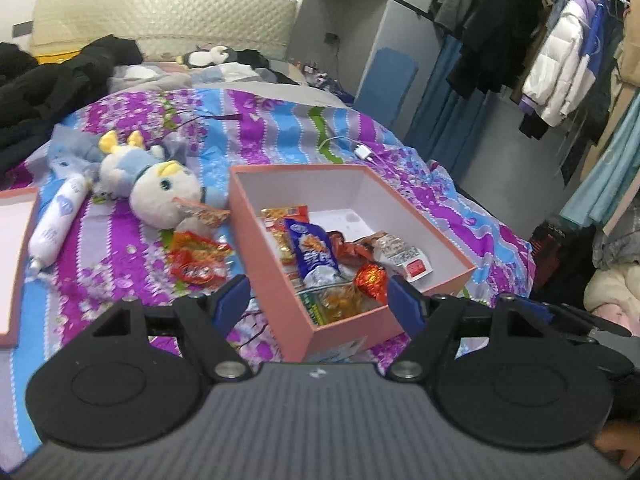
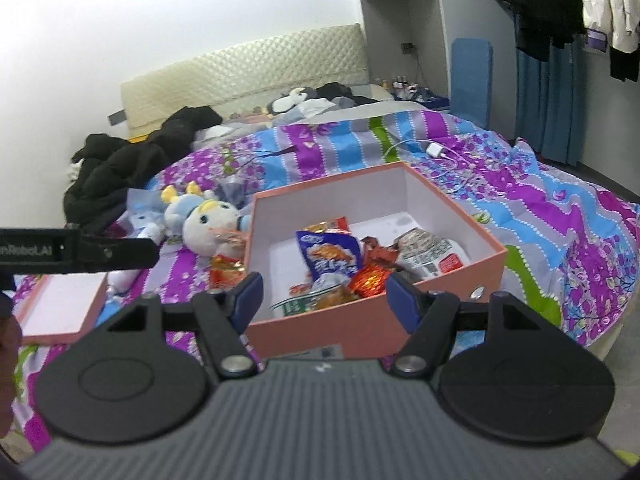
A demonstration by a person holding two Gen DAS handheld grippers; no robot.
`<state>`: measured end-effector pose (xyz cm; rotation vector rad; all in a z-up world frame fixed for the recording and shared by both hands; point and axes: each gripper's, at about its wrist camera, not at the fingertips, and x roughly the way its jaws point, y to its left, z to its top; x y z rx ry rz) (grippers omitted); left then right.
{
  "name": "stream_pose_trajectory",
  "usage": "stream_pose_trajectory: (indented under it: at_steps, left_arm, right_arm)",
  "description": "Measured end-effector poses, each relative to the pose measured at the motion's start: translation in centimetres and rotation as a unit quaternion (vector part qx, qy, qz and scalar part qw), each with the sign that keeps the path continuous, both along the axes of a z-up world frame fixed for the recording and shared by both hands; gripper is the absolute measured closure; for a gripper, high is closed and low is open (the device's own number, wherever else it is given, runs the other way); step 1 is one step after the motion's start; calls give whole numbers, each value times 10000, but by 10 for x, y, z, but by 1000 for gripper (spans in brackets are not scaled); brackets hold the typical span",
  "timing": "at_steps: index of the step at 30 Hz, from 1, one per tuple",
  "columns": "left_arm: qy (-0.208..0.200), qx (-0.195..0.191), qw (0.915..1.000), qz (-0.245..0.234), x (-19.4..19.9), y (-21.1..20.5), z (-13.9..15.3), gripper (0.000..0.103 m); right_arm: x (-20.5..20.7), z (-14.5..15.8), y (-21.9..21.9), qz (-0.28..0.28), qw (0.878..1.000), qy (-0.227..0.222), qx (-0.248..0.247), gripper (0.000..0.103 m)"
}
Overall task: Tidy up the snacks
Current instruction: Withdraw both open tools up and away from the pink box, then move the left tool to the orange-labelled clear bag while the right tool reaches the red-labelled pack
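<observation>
Box [image 1: 276,240] is holding most snacks [image 1: 316,256]; two packets [image 1: 200,260] are lying just left of it. Both grippers [image 1: 316,300] [image 2: 320,296] are hanging released, empty.

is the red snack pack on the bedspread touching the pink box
Apart. The left wrist view shows a strip of purple bedspread between the red snack pack and the pink box's left wall.
</observation>
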<state>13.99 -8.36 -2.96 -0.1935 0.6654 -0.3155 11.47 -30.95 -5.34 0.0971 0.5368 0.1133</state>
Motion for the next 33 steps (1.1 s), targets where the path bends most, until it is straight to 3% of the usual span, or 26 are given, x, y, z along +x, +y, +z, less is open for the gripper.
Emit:
stream_pose_trajectory:
  at_steps: [16,24,33]
  left_arm:
    - [345,-29,9967,729,-63,56,-34,24]
    - [513,-153,9938,972,-63,82,-53,24]
    - [678,-149,9913,1120,-33,104,-73,24]
  right_arm:
    - [-42,-22,57,848,9963,161,-10,33]
    - [-37,-32,80,1030,9943,229,-171,33]
    - [-9,-40,98,1094,9934,204,-264,33]
